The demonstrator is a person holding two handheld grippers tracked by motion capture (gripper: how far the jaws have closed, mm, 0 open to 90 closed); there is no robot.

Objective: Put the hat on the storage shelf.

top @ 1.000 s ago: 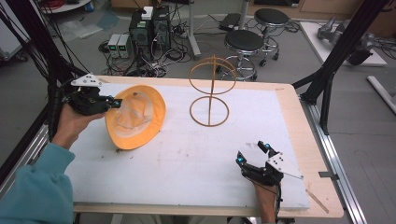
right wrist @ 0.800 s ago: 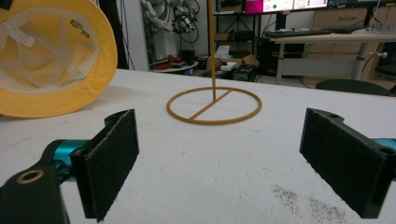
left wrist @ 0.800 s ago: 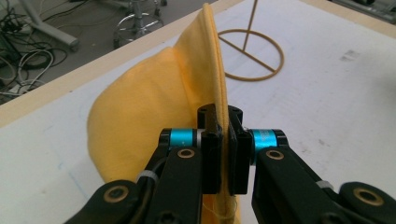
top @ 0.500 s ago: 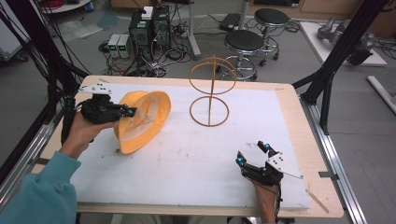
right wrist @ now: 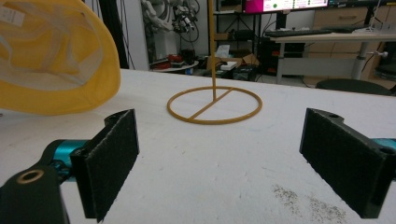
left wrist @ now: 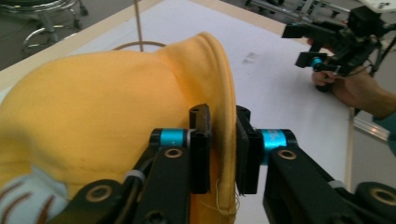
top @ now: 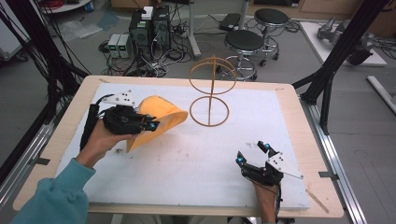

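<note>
While the left gripper is pinching the yellow hat at left of centre in the high view, its jaws are pressing together on the hat's rim, one inside and one outside, as the left gripper view is showing close up. The hat is being held up off the desk, tilting with its opening facing away from the person's hand, and only its lower edge is looking near the white surface. A teal sleeve is coming in from the lower left of the frame.

Just right of the hat, in the upper middle of the high view, the wire stand is standing upright on its ring base, a second ring riding on top of its post. Hat and stand are sitting close but apart.

Over at the lower right, the right gripper is resting low by the desk's near edge, jaws spreading wide with nothing between them. Its own view is looking across the white surface between the two black pads, with the stand's base ring in the middle distance and the hat hanging in the upper left, pale lining showing inside.
</note>
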